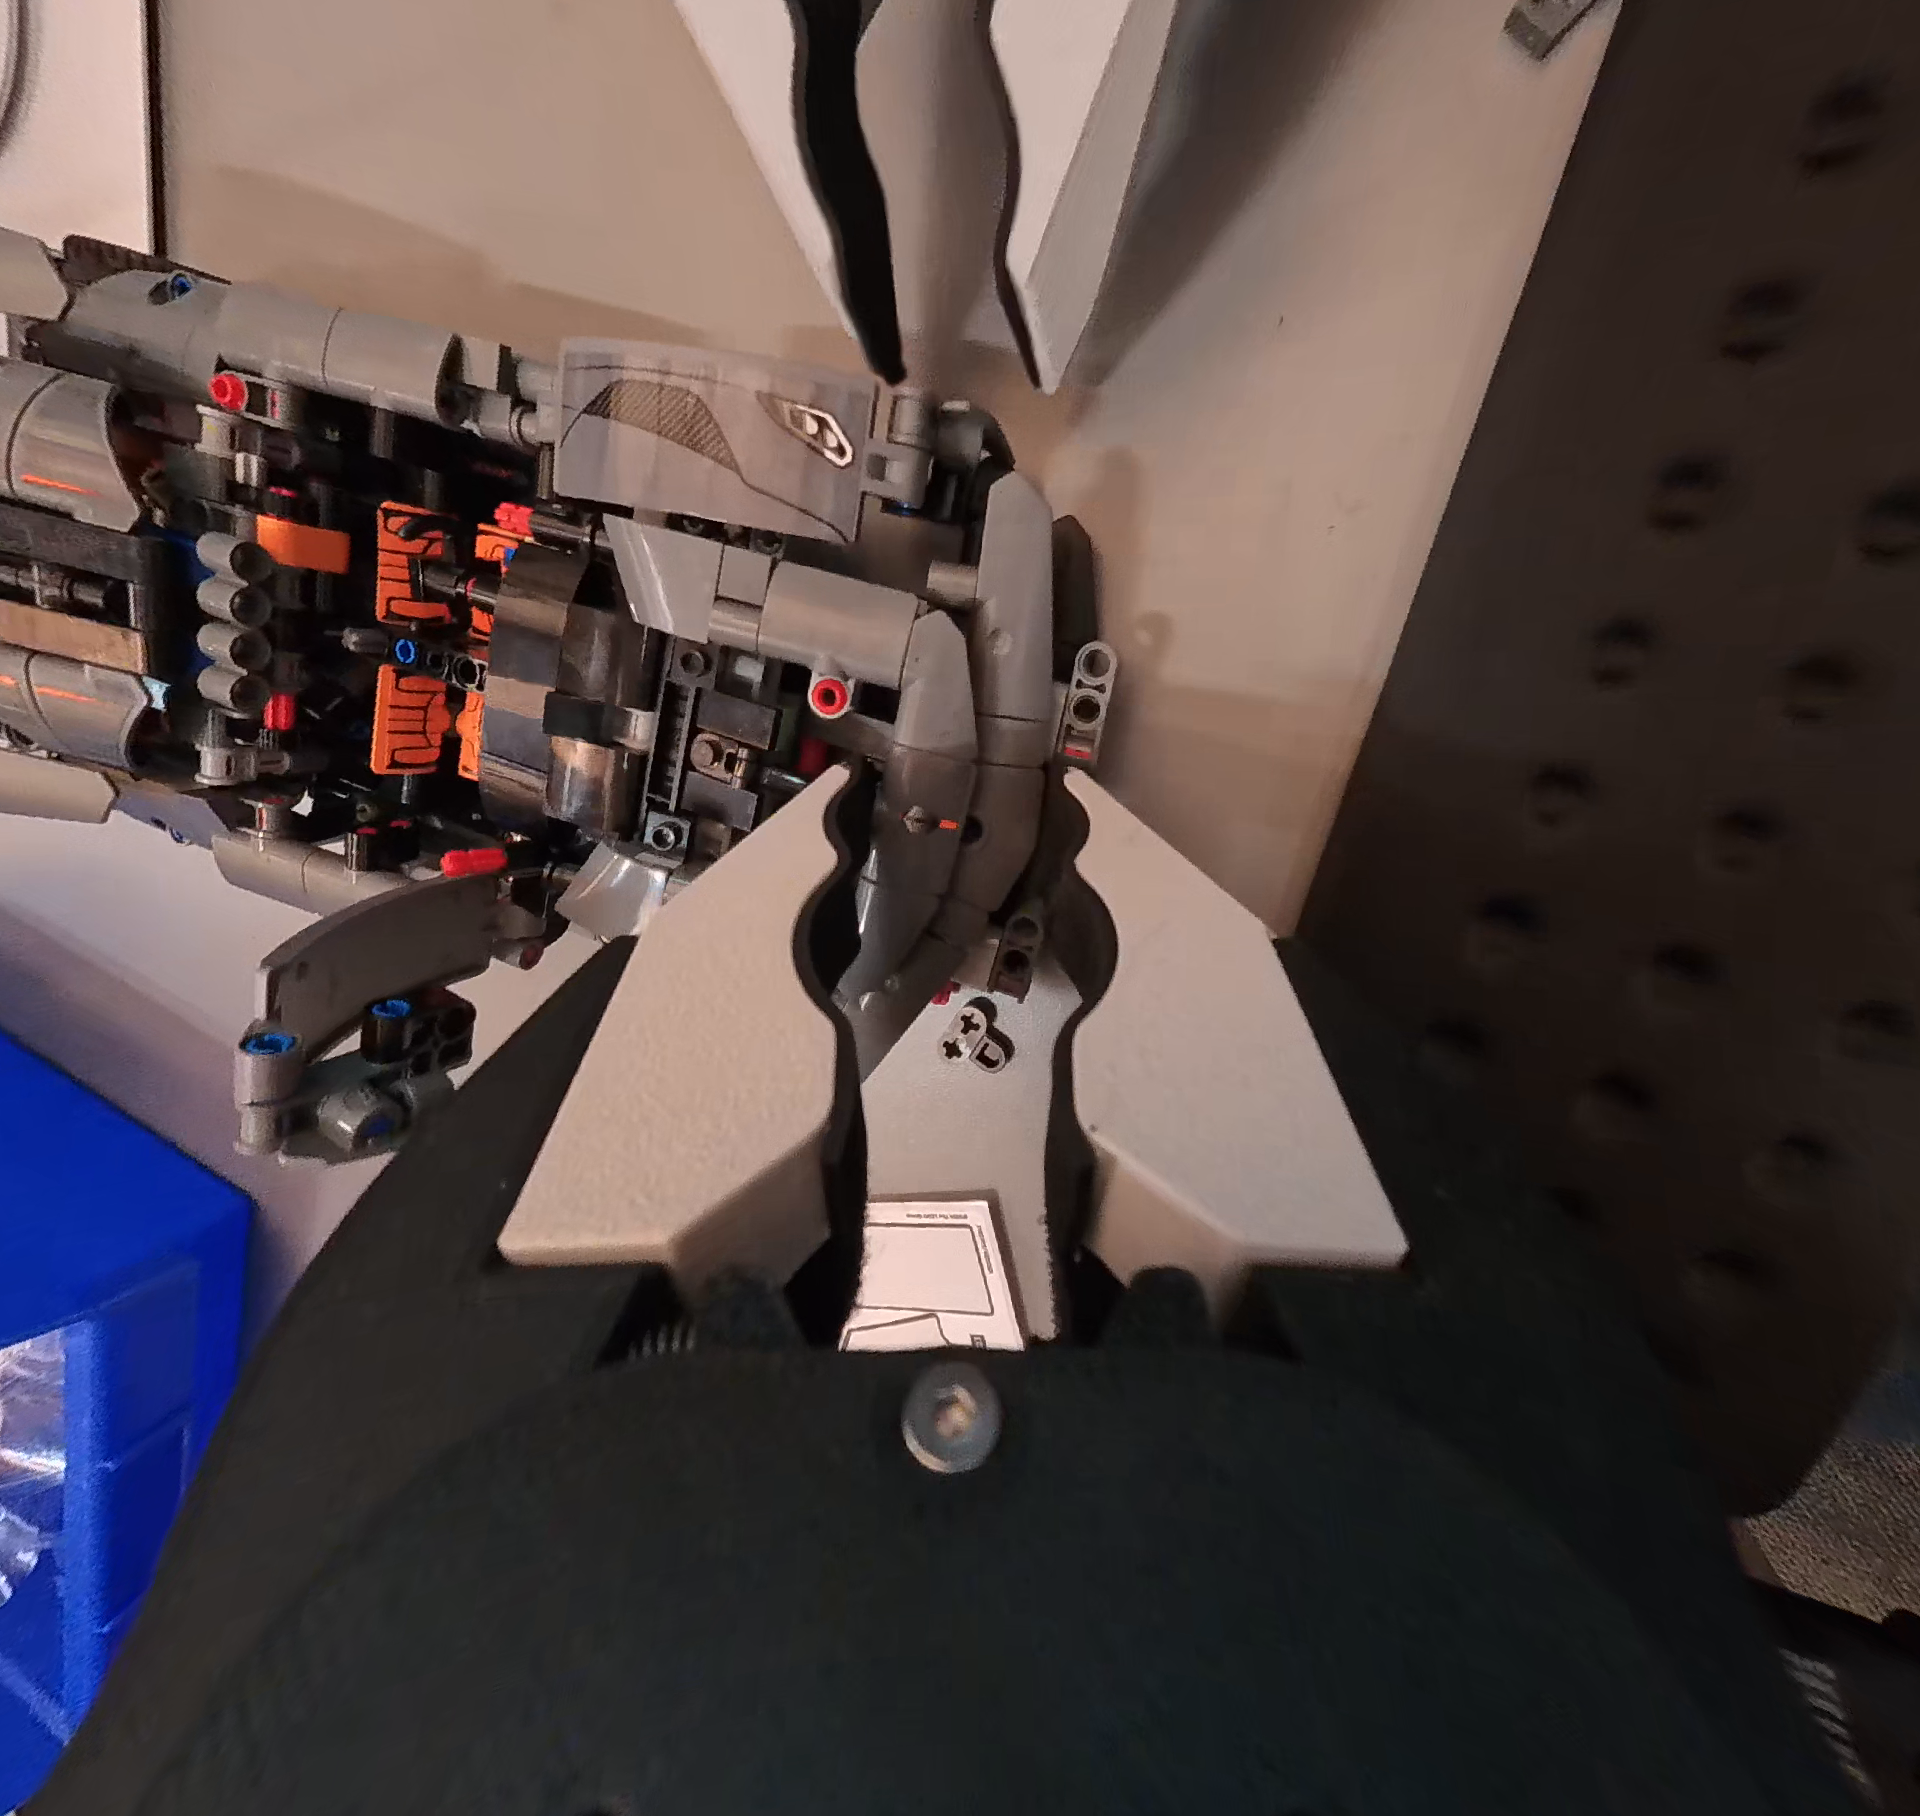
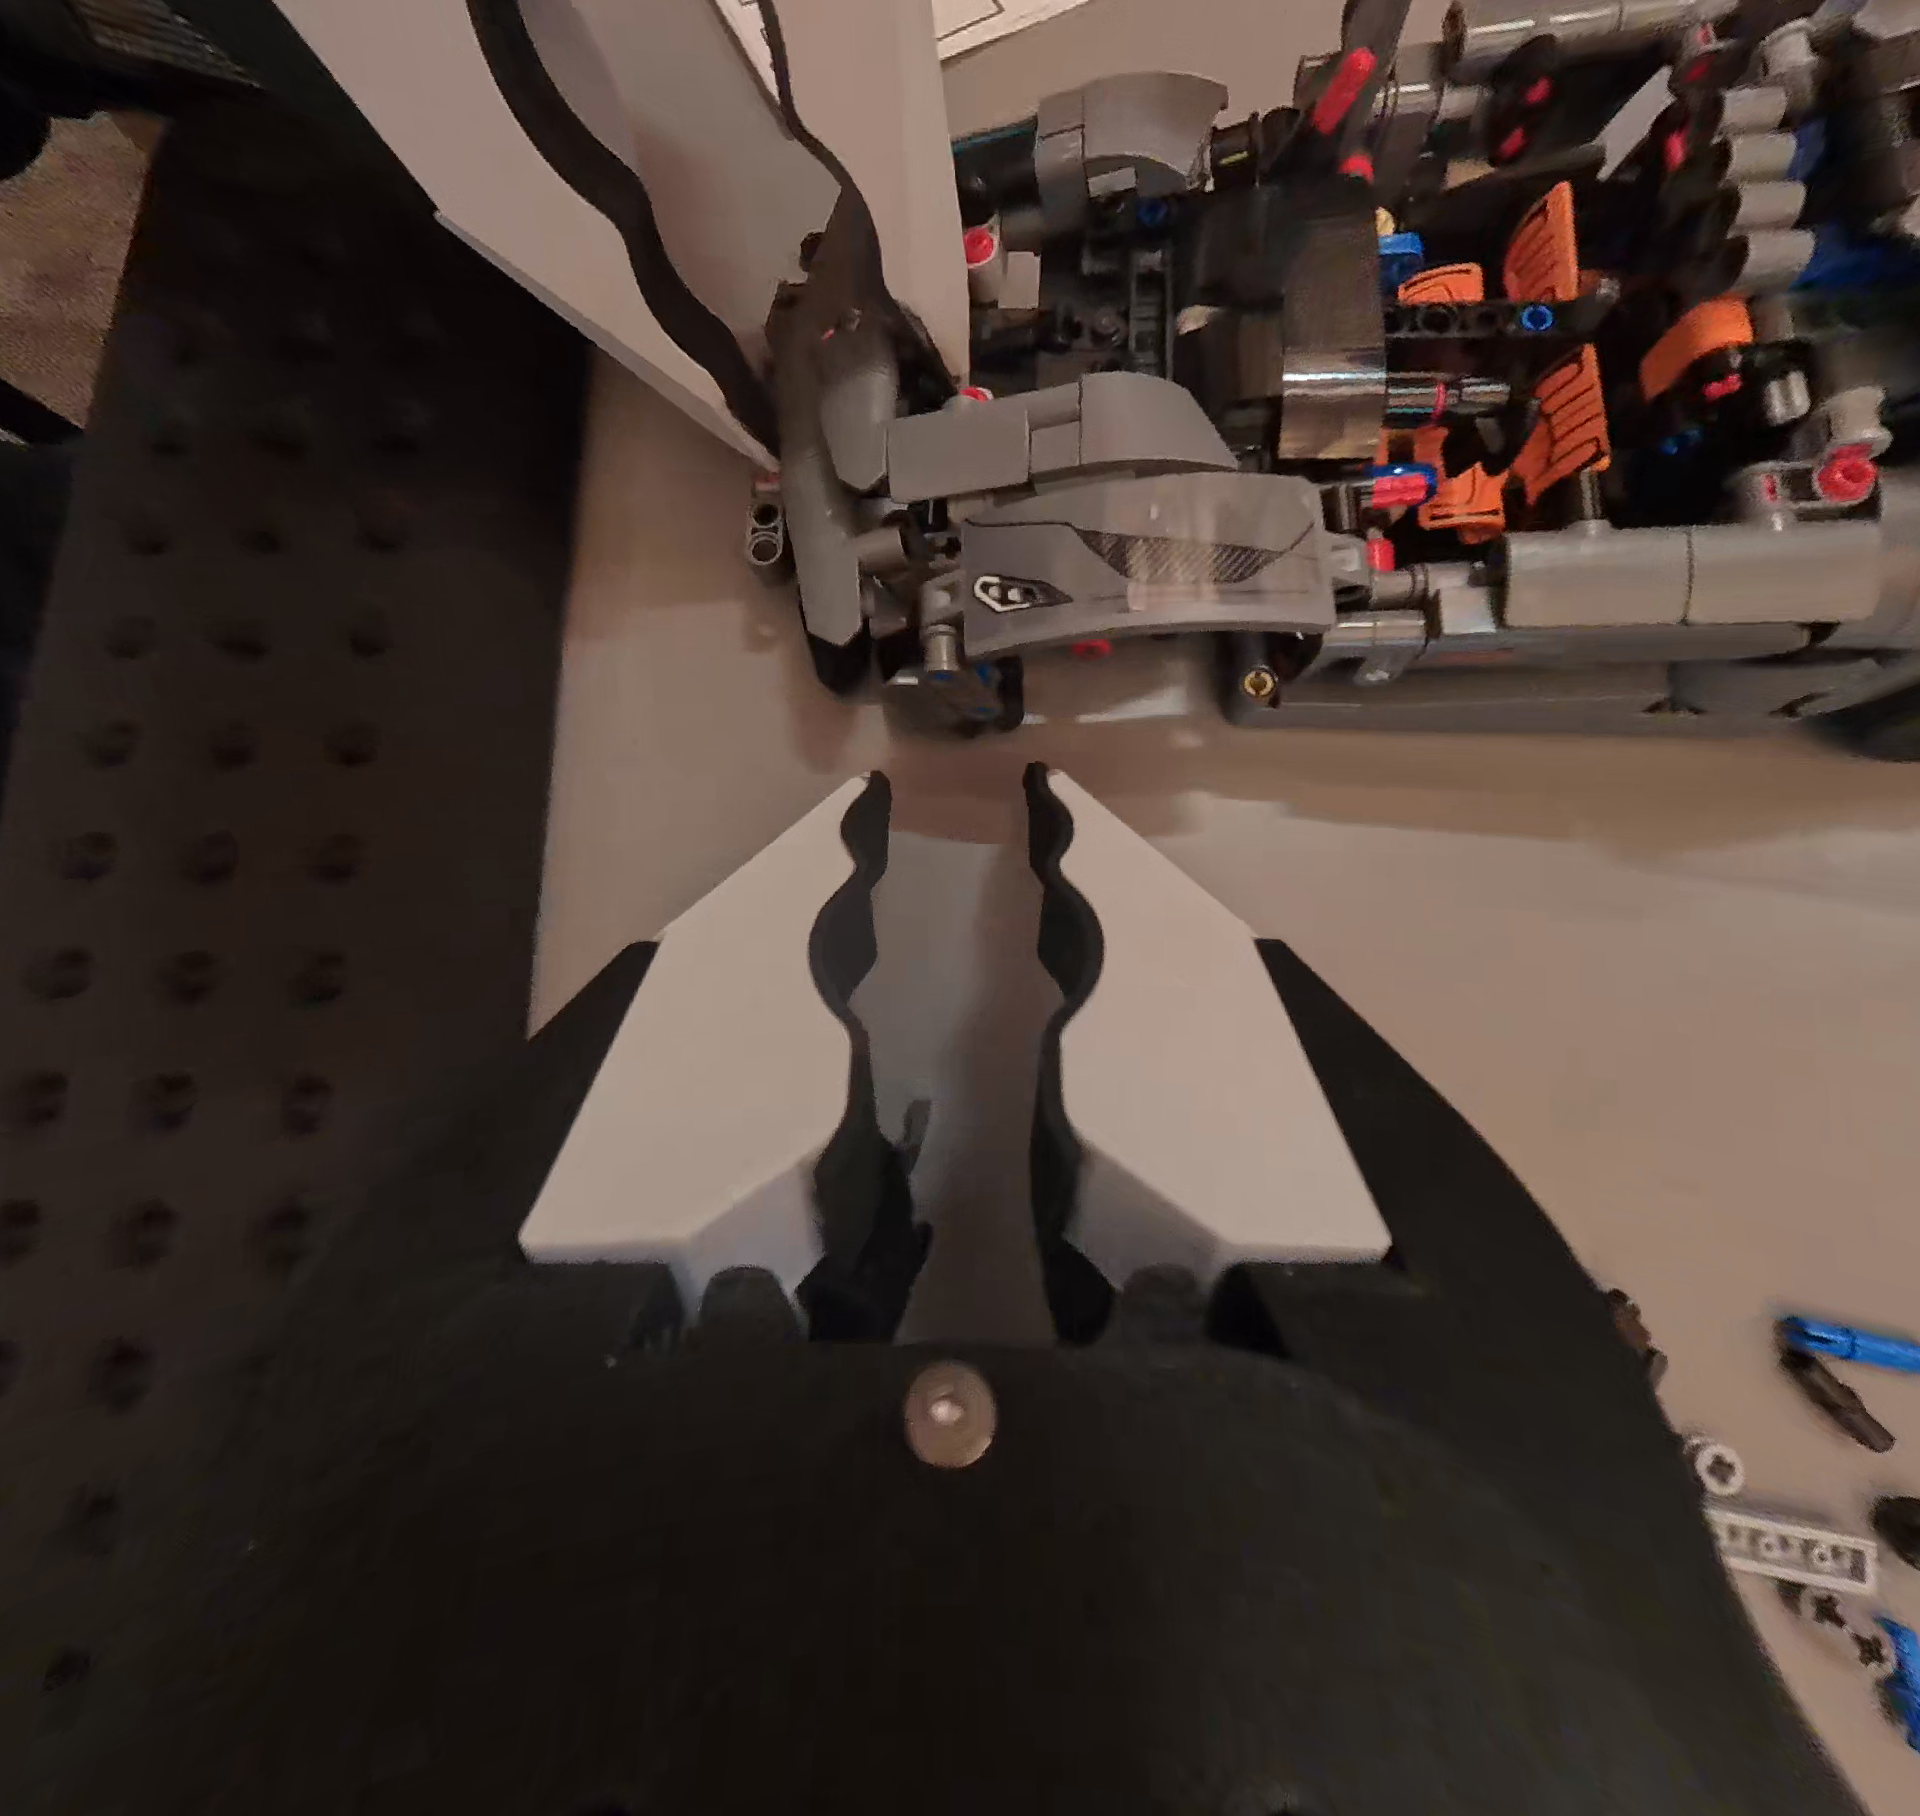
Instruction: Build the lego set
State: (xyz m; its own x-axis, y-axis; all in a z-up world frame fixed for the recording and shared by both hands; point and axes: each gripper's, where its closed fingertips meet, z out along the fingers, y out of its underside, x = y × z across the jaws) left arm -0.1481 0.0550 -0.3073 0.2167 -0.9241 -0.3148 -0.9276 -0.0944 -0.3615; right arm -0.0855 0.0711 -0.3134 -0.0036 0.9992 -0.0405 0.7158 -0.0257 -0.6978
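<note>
The left gripper [image 1: 961,779] is clamping the grey curved nose panel [image 1: 1013,644] of the lego car model [image 1: 468,603], which is lying near the bench [image 1: 520,156] edge by the black pegboard [image 1: 1714,623]. The right gripper [image 2: 956,779] is hovering agape, empty, just beside it. The model is looking stiff but prone to popping apart; holding the chassis beams is appearing safer than the panels.

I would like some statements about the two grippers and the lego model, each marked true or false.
1. The left gripper has its fingers around the grey front end of the lego car. True.
2. The right gripper holds a blue pin. False: it is open and empty, just short of the car.
3. Orange seats show inside the car. True.
4. The loose pieces lie on the black pegboard. False: they lie on the pale table.
5. A blue bin sits near the car. True.
</note>
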